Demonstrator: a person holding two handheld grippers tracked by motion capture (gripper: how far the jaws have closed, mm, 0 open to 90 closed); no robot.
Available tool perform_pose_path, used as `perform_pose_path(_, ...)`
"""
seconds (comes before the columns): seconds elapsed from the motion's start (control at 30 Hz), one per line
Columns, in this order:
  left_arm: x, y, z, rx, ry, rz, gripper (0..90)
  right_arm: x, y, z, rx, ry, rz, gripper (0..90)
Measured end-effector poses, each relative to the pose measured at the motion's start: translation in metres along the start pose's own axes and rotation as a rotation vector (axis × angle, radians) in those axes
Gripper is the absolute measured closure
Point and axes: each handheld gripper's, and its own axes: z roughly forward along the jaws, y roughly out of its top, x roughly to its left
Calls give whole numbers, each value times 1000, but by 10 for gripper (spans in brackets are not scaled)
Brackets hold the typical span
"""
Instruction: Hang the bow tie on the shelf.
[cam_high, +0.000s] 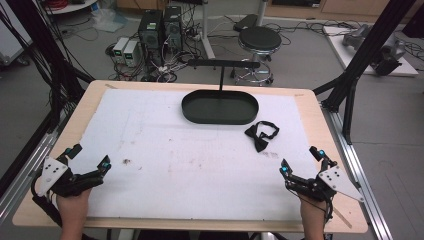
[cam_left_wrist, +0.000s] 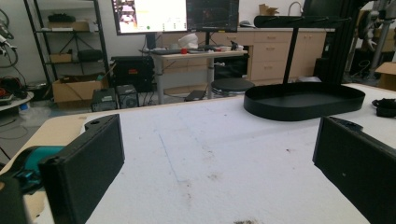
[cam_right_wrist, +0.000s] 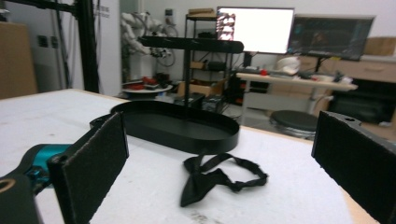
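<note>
Nothing looks started. Both claws, left (cam_high: 90, 157) and right (cam_high: 301, 161), rest wide open and empty at the near bench (cam_high: 100, 92) edge. The bow tie (cam_high: 261, 136) lies just beside the tray (cam_high: 220, 107), untouched.

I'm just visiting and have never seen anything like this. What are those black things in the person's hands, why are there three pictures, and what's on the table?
No robot here: a person holds a hand-operated claw in each hand, the left claw and the right claw. One picture looks down from above the table; the other two come from small cameras riding on each claw, looking out between its two black jaws. On the white mat lie a black bow tie and an oval black tray with a T-shaped stand rising from it. Both claws are open and hold nothing.
</note>
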Motion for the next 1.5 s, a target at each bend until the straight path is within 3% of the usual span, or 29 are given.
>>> perform_pose_path(0.23, 0, -1, 0, 6, 2, 2, 25, -6, 2, 14, 71, 66, 48, 29)
perform_pose_path(0.43, -1, -1, 1, 9, 0, 4, 25, -9, 7, 28, 119, 97, 45, 29)
perform_pose_path(0.47, -1, -1, 1, 10, 1, 4, 25, -10, 10, 35, 142, 119, 56, 29)
perform_pose_path(0.7, 0, -1, 0, 9, 6, 1, 25, -10, 15, 57, 208, 146, 42, 29)
perform_pose_path(0.77, -1, -1, 0, 8, 6, 1, 25, -9, 15, 73, 253, 157, 11, 29)
perform_pose_path(0.87, 0, -1, 0, 8, 7, 1, 25, -8, 15, 86, 283, 173, 11, 29)
perform_pose_path(1.07, 0, -1, 0, 10, 6, 2, 25, -8, 16, 106, 311, 192, 23, 29)
perform_pose_path(1.23, 1, -1, 0, 12, 7, 2, 25, -12, 13, 132, 384, 198, 53, 30)
perform_pose_path(1.3, 1, -1, 0, 13, 7, 1, 25, -13, 13, 136, 395, 199, 60, 30)
perform_pose_path(1.43, 2, -1, 1, 12, 11, -2, 25, -17, 3, 153, 472, 167, 70, 33)
perform_pose_path(1.5, 2, -1, 1, 14, 12, -2, 25, -17, 2, 155, 483, 166, 70, 37)
